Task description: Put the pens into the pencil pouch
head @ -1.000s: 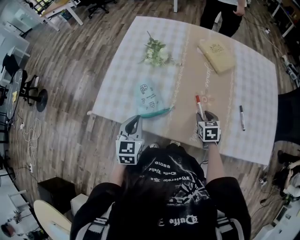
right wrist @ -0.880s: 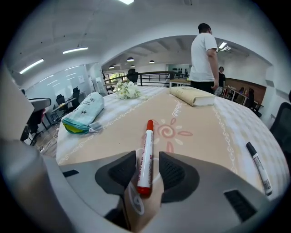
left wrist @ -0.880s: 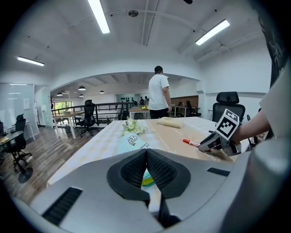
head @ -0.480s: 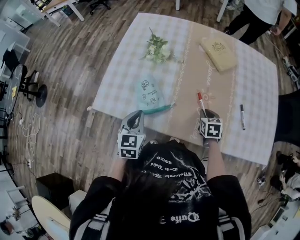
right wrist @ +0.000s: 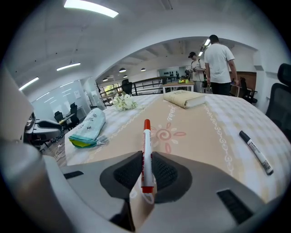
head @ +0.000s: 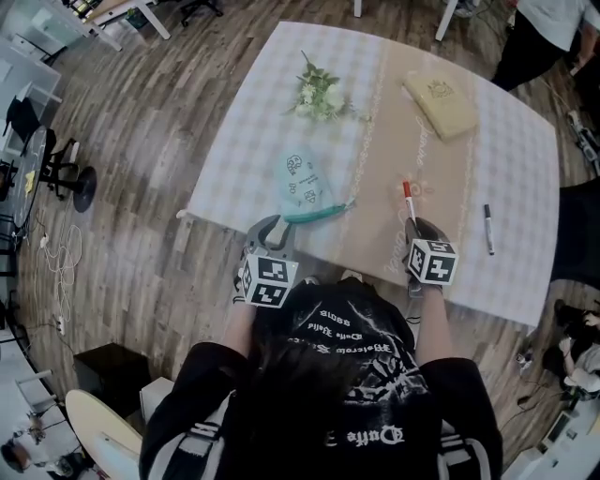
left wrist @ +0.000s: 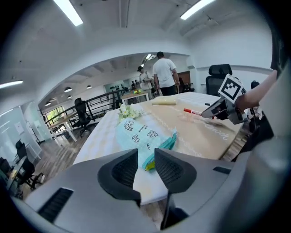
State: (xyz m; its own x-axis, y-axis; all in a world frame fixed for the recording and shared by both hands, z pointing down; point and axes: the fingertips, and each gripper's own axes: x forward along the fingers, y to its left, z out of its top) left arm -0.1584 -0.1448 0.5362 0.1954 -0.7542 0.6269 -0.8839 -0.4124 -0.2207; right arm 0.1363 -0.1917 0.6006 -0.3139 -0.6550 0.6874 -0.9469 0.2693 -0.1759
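Observation:
The pale blue pencil pouch (head: 302, 181) lies near the table's front edge, its green zipper end toward the middle. My left gripper (head: 272, 230) hovers at that edge just short of the pouch (left wrist: 141, 136). Its jaws are opening, with nothing pressed between them. My right gripper (head: 419, 230) is shut on a red-capped white pen (head: 410, 202), which sticks out forward over the tan runner. In the right gripper view the pen (right wrist: 146, 150) sits clamped between the pads. A black pen (head: 487, 228) lies on the cloth to the right, also visible as the black pen (right wrist: 255, 151) beside my right gripper (right wrist: 146, 170).
A bunch of white flowers (head: 319, 94) and a tan cushion-like case (head: 445, 103) lie at the table's far side. A person (head: 553, 28) stands beyond the far right corner. Office chairs and cables are on the wooden floor to the left.
My left gripper has sunk a little toward the table edge and rolled, and its jaws have parted. The right gripper stays put with the red pen. The person beyond the table has walked right.

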